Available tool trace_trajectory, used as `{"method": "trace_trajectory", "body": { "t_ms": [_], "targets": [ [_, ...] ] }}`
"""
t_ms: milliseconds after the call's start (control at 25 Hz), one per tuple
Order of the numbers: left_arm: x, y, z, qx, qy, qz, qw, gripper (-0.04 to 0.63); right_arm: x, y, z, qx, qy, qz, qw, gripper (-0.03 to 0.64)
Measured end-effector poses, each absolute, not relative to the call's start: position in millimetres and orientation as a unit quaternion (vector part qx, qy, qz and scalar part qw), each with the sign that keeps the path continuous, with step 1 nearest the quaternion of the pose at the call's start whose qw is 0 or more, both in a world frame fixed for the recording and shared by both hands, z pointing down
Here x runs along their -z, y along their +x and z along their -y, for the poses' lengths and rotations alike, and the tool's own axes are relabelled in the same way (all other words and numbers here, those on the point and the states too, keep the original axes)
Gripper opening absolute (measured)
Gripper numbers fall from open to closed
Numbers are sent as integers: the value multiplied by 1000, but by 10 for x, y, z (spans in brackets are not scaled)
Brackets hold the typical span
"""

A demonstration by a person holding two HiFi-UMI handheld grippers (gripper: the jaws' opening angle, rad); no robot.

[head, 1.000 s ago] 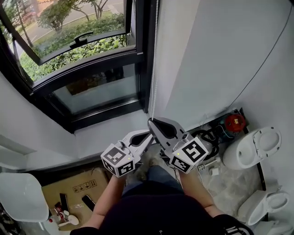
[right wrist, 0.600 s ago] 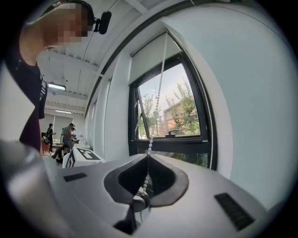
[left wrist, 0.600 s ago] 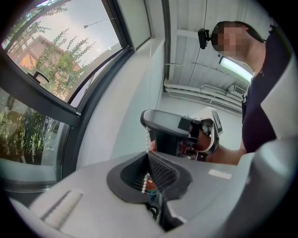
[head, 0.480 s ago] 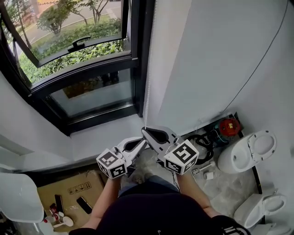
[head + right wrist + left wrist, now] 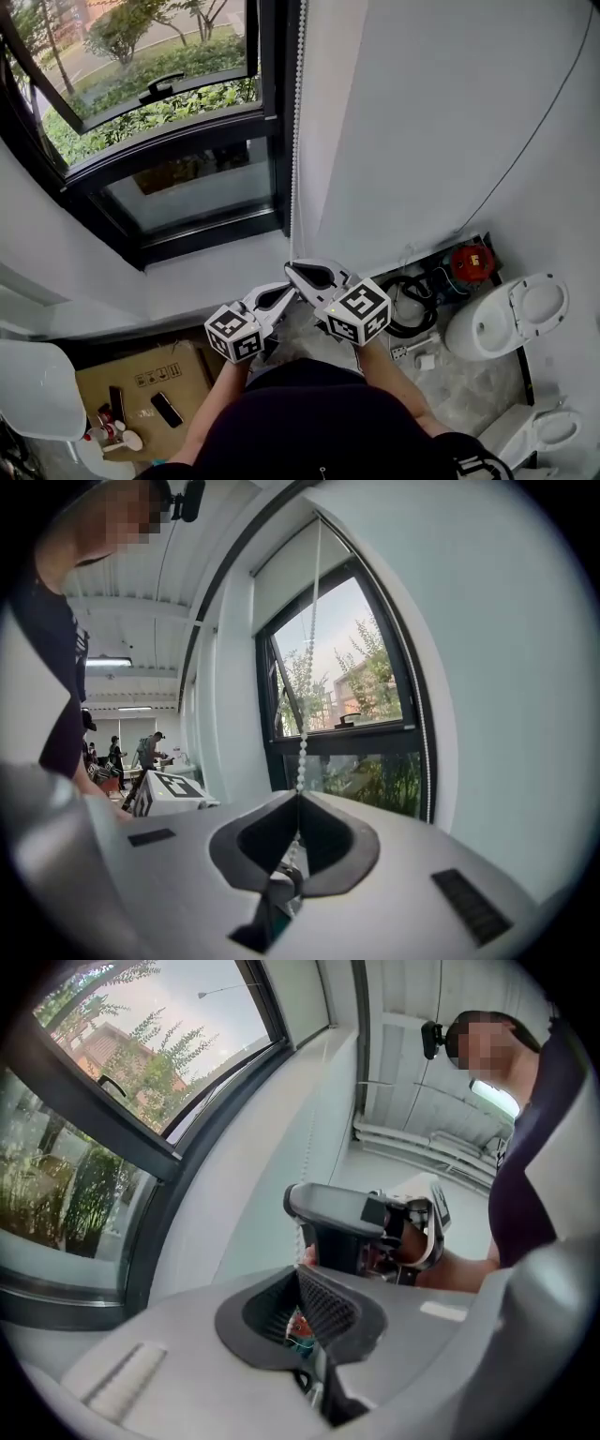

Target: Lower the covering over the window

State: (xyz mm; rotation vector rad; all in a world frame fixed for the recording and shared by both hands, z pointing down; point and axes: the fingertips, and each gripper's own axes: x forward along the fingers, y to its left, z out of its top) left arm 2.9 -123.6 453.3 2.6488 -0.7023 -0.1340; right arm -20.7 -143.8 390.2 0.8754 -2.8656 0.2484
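Fingers (image 5: 336, 844) of my right gripper (image 5: 294, 271) are pinched on the bead chain (image 5: 303, 742), which runs straight up from between them. Just beneath, my left gripper (image 5: 285, 296) has its jaws together. The beads reach its tip, but I can't confirm it grips them. Both grippers sit lower beside the window (image 5: 187, 178) than a second ago, so I judge the pull is under way. Up top, the blind (image 5: 286, 574) covers little and the glass is mostly bare, so more pulls are needed.
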Motion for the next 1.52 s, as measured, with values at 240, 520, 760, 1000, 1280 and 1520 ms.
{"method": "trace_trajectory", "body": {
  "t_ms": [240, 520, 760, 1000, 1280, 1520],
  "targets": [
    [-4902, 113, 1273, 33, 935, 279, 217, 13, -4278, -146, 1463, -90, 271, 953, 99, 14],
    [-5209, 156, 1198, 9, 921, 296, 251, 13, -4613, -96, 1453, -124, 253, 952, 119, 14],
    [-5270, 138, 1219, -1, 915, 303, 265, 13, -4674, -117, 1458, -131, 248, 952, 127, 14],
    [-5460, 161, 1182, -46, 911, 309, 268, 14, -4857, -82, 1425, -148, 245, 950, 129, 14],
    [-5166, 30, 1136, -9, 922, 307, 237, 84, -4865, 15, 1472, -141, 251, 947, 140, 14],
    [-4659, -57, 1218, 32, 932, 313, 182, 84, -4877, -3, 1388, -139, 233, 953, 136, 14]
  ]
}}
